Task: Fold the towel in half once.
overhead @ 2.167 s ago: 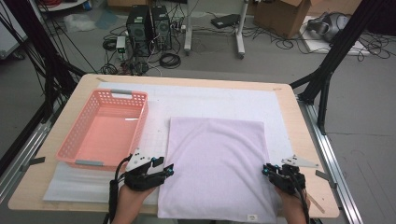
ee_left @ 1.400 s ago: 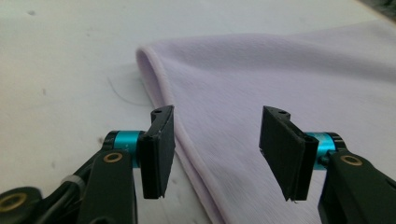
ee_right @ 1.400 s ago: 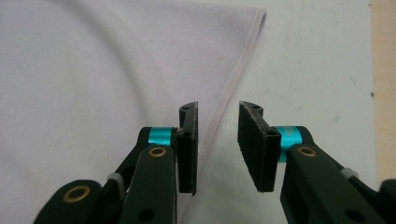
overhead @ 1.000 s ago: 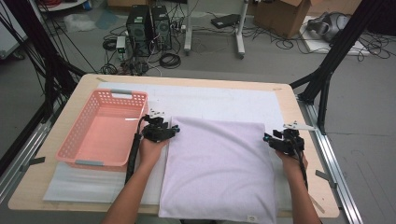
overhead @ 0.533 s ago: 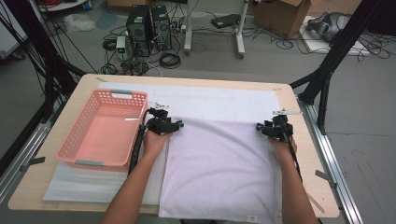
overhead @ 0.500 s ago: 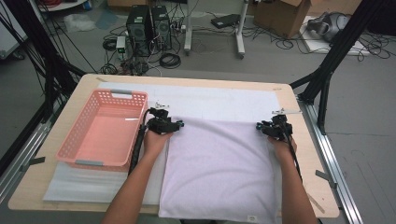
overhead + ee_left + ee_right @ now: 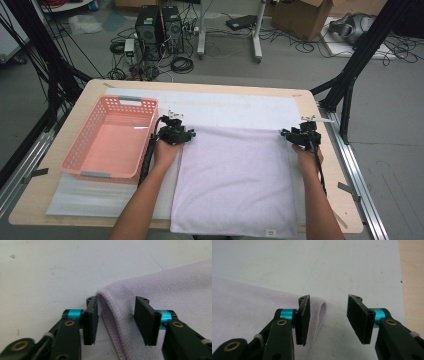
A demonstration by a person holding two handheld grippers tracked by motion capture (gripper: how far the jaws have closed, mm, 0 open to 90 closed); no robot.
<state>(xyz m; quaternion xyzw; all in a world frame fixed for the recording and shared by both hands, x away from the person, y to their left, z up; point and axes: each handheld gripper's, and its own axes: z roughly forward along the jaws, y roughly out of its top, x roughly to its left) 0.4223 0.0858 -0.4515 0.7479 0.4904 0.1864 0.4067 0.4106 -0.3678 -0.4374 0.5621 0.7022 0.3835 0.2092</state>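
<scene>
Two grippers, one towel, one basket, one white mat on my screen. Lilac towel (image 7: 235,182) lies flat on the white mat (image 7: 240,110), near edge at the table's (image 7: 320,200) near edge, far edge roughly mid-table. Pink basket (image 7: 112,142) sits just left of it, apart from it. I have the left gripper (image 7: 186,134) at the towel's far-left corner and the right gripper (image 7: 289,134) at the far-right corner. Left gripper view: jaws partly apart, they've just been closing, doubled corner hem of the towel (image 7: 117,315) lies between them, beside the left jaw; can't tell if it touches, not pinched. Right gripper view: jaws partly apart, they've just been opening, towel corner (image 7: 318,311) runs behind the left jaw and ends in the gap; the right jaw stands over bare mat (image 7: 352,270), clear of the cloth. The high view gives me basket, both forearms and the whole towel outline, which the gripper views lack; the gripper views give me the jaw gap and the hem, too small to read from above. Right gripper view also catches a strip of bare tabletop (image 7: 412,270) past the mat edge.
</scene>
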